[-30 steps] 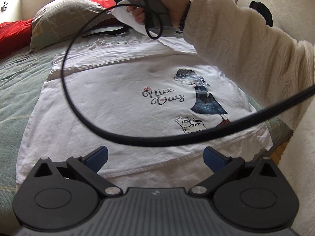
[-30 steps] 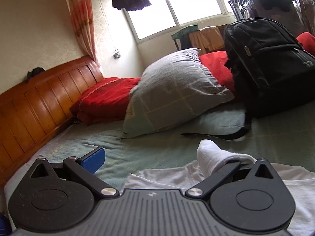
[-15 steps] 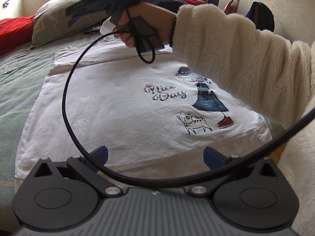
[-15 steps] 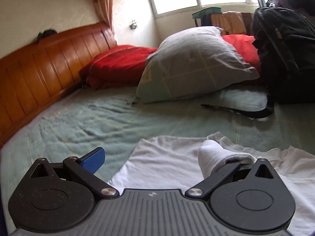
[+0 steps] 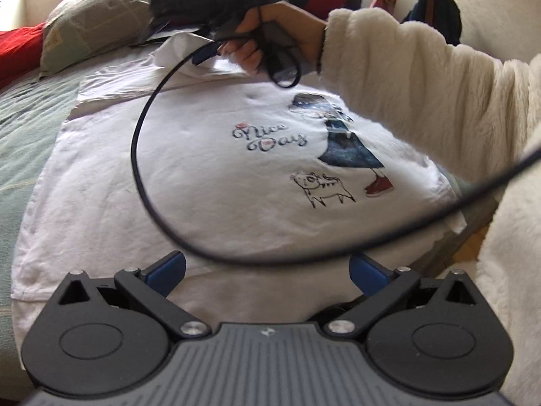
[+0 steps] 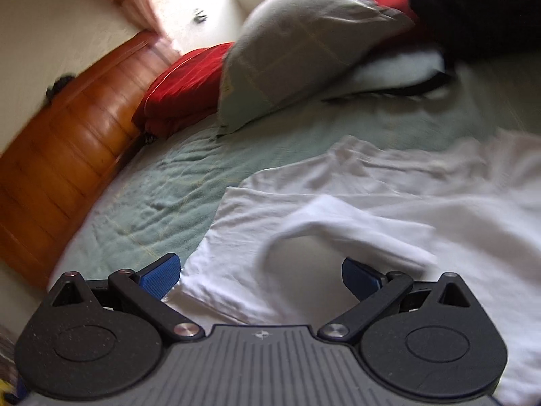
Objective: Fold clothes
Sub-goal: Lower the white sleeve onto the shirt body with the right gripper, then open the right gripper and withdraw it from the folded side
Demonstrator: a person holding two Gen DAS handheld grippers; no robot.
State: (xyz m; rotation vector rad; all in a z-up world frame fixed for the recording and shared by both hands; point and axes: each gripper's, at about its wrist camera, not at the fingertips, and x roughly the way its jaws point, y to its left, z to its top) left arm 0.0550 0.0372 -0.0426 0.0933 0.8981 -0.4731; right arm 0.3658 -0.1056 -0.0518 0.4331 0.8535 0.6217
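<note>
A white T-shirt (image 5: 203, 176) with a "Nice Day" print lies flat, front up, on the green bedspread (image 5: 20, 128). My left gripper (image 5: 268, 272) hovers open over its near hem, nothing between the fingers. A hand holds my right gripper (image 5: 203, 54) above the far end of the shirt, next to a raised fold of sleeve (image 5: 182, 47). In the right wrist view the right gripper (image 6: 260, 277) is open over the shirt (image 6: 439, 203). The folded sleeve (image 6: 355, 226) lies just ahead of its right pad, free of both pads.
A grey pillow (image 6: 304, 40), a red blanket (image 6: 182, 84) and a black backpack (image 6: 473, 6) sit at the bed's head by the wooden headboard (image 6: 67, 128). A black cable (image 5: 142, 155) loops over the shirt. The person's fleecy sleeve (image 5: 422, 101) crosses the right side.
The right gripper swung nearer and lower over the shirt. The sleeve fabric that lay over its right finger has come off and rests on the shirt. The left gripper stayed put.
</note>
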